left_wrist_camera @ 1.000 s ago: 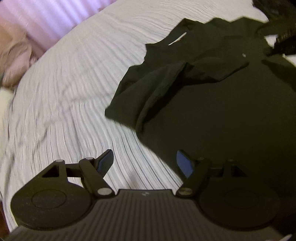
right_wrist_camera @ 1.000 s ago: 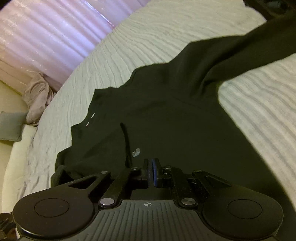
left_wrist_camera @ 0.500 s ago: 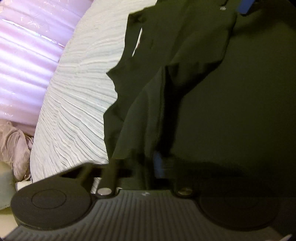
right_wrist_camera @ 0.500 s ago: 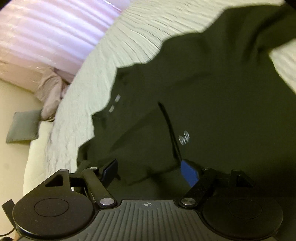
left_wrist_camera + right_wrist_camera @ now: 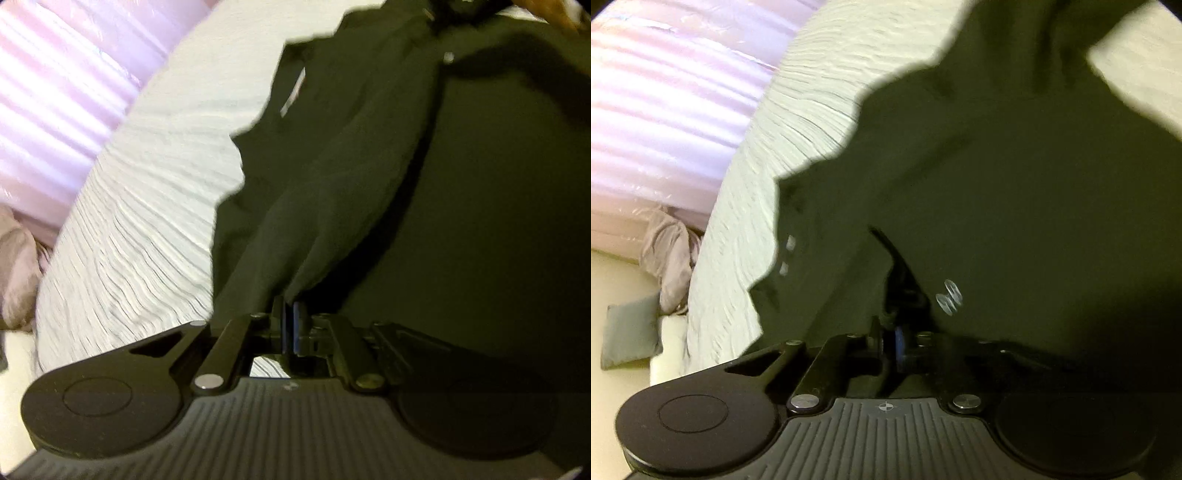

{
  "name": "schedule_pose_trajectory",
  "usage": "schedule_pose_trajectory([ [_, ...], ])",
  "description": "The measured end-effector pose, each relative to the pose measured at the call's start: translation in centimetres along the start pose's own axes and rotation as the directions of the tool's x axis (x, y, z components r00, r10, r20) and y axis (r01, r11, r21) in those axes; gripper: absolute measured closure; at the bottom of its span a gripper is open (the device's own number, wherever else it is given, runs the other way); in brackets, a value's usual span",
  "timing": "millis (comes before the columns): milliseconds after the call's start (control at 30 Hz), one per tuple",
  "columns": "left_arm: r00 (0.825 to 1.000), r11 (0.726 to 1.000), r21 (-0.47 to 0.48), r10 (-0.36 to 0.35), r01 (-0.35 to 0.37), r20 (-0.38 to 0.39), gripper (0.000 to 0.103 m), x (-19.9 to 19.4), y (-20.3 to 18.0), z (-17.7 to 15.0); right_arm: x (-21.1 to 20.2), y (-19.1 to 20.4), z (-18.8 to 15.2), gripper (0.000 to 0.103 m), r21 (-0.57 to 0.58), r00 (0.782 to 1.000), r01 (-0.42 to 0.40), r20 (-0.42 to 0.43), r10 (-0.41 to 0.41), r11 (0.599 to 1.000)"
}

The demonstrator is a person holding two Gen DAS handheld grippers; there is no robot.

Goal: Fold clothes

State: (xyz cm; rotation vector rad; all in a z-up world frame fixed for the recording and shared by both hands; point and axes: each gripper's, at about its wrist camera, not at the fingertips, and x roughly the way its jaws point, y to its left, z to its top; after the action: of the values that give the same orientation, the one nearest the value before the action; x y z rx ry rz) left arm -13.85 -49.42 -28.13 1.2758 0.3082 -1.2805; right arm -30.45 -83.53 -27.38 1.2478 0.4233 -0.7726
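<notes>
A black shirt (image 5: pixel 461 206) lies spread on the white ribbed bedspread (image 5: pixel 147 206). Its folded-in left part rises in taut folds to my left gripper (image 5: pixel 290 317), which is shut on the cloth's near edge. In the right wrist view the same black shirt (image 5: pixel 1015 184) fills most of the frame, with a small white logo (image 5: pixel 948 291) near the fold line. My right gripper (image 5: pixel 890 339) is shut on a fold of the fabric close to that logo. The fingertips of both grippers are partly buried in cloth.
Pale pink curtains (image 5: pixel 62 85) hang beyond the bed's far edge. A crumpled pinkish cloth (image 5: pixel 670 254) and a grey cushion (image 5: pixel 628 332) lie off the bed at the left. Bare bedspread (image 5: pixel 812 103) stretches left of the shirt.
Both grippers were apart half a second ago and have closed on the shirt. The left one also moved forward from the bedspread onto the shirt's edge, and the fabric now pulls taut toward it.
</notes>
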Motion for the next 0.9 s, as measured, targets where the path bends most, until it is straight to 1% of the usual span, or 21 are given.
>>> schedule_pose_trajectory([
  [33, 1.000, 1.000, 0.013, 0.004, -0.004, 0.020, 0.101, -0.3, -0.2, 0.1, -0.2, -0.1, 0.4, 0.098, -0.011, 1.000, 0.010, 0.006, -0.010, 1.000],
  [133, 0.998, 0.995, 0.090, -0.052, 0.051, 0.017, 0.101, 0.4, -2.1, 0.8, -0.8, -0.3, 1.4, 0.098, -0.043, 0.999, 0.039, 0.024, -0.038, 0.998],
  [233, 0.992, 0.981, 0.153, -0.109, 0.118, -0.066, 0.098, 2.5, -4.2, 1.8, -1.4, -0.6, 2.5, 0.098, -0.075, 0.997, 0.068, 0.043, -0.065, 0.995],
  [300, 0.988, 0.981, 0.145, -0.120, 0.132, -0.094, 0.097, 3.2, -4.5, 2.3, -1.8, -0.7, 3.2, 0.097, -0.096, 0.995, 0.088, 0.056, -0.083, 0.991],
  [333, 0.987, 0.983, 0.123, -0.124, 0.136, -0.102, 0.095, 3.0, -4.3, 2.3, -1.8, -0.9, 3.4, 0.097, -0.103, 0.994, 0.104, 0.055, -0.098, 0.989],
  [367, 0.985, 0.984, 0.101, -0.134, 0.144, -0.106, 0.094, 2.9, -4.0, 2.3, -1.6, -1.3, 3.2, 0.097, -0.102, 0.992, 0.123, 0.045, -0.119, 0.987],
  [400, 0.984, 0.986, 0.074, -0.144, 0.152, -0.106, 0.089, 2.5, -3.6, 2.3, -1.7, -1.4, 3.0, 0.095, -0.099, 0.990, 0.138, 0.047, -0.134, 0.986],
  [433, 0.982, 0.986, 0.048, -0.155, 0.161, -0.107, 0.084, 2.2, -3.2, 2.2, -1.9, -1.3, 2.8, 0.086, -0.097, 0.987, 0.155, 0.057, -0.150, 0.983],
  [467, 0.980, 0.985, 0.022, -0.165, 0.169, -0.106, 0.082, 1.9, -2.8, 2.2, -2.2, -1.2, 2.6, 0.069, -0.095, 0.984, 0.173, 0.067, -0.167, 0.980],
  [500, 0.979, 0.985, -0.004, -0.174, 0.175, -0.105, 0.081, 1.6, -2.3, 2.1, -2.6, -0.9, 2.3, 0.058, -0.093, 0.981, 0.182, 0.079, -0.175, 0.979],
  [533, 0.979, 0.985, -0.031, -0.174, 0.171, -0.103, 0.081, 1.3, -1.8, 2.0, -3.2, -0.5, 1.9, 0.049, -0.093, 0.981, 0.179, 0.092, -0.171, 0.979],
  [600, 0.983, 0.984, -0.090, -0.162, 0.154, -0.087, 0.081, 0.5, -1.0, 1.6, -4.2, 0.5, 1.1, 0.049, -0.103, 0.983, 0.161, 0.110, -0.149, 0.982],
  [633, 0.985, 0.982, -0.120, -0.153, 0.143, -0.078, 0.081, 0.1, -0.7, 1.3, -4.0, 1.5, 0.7, 0.049, -0.133, 0.988, 0.127, 0.101, -0.114, 0.983],
  [700, 0.985, 0.977, -0.169, -0.149, 0.133, -0.085, 0.081, 0.2, -0.1, 1.2, -3.5, 3.4, -0.1, 0.049, -0.192, 0.996, 0.058, 0.080, -0.043, 0.980],
  [733, 0.983, 0.974, -0.183, -0.155, 0.134, -0.101, 0.081, 0.8, 0.1, 1.3, -2.9, 4.3, -0.5, 0.049, -0.226, 0.998, 0.029, 0.061, -0.015, 0.974],
  [833, 0.963, 0.961, -0.216, -0.210, 0.171, -0.172, 0.081, 2.9, 0.1, 0.8, 0.9, 6.4, -1.0, 0.049, -0.351, 0.999, -0.037, -0.034, 0.027, 0.936],
  [867, 0.956, 0.958, -0.224, -0.225, 0.182, -0.188, 0.081, 3.0, -0.1, 0.5, 2.2, 7.2, -1.2, 0.049, -0.390, 0.997, -0.061, -0.066, 0.038, 0.919],
  [900, 0.951, 0.955, -0.229, -0.238, 0.190, -0.200, 0.081, 3.0, -0.3, 0.1, 3.4, 7.6, -1.2, 0.049, -0.422, 0.995, -0.067, -0.089, 0.032, 0.904],
])
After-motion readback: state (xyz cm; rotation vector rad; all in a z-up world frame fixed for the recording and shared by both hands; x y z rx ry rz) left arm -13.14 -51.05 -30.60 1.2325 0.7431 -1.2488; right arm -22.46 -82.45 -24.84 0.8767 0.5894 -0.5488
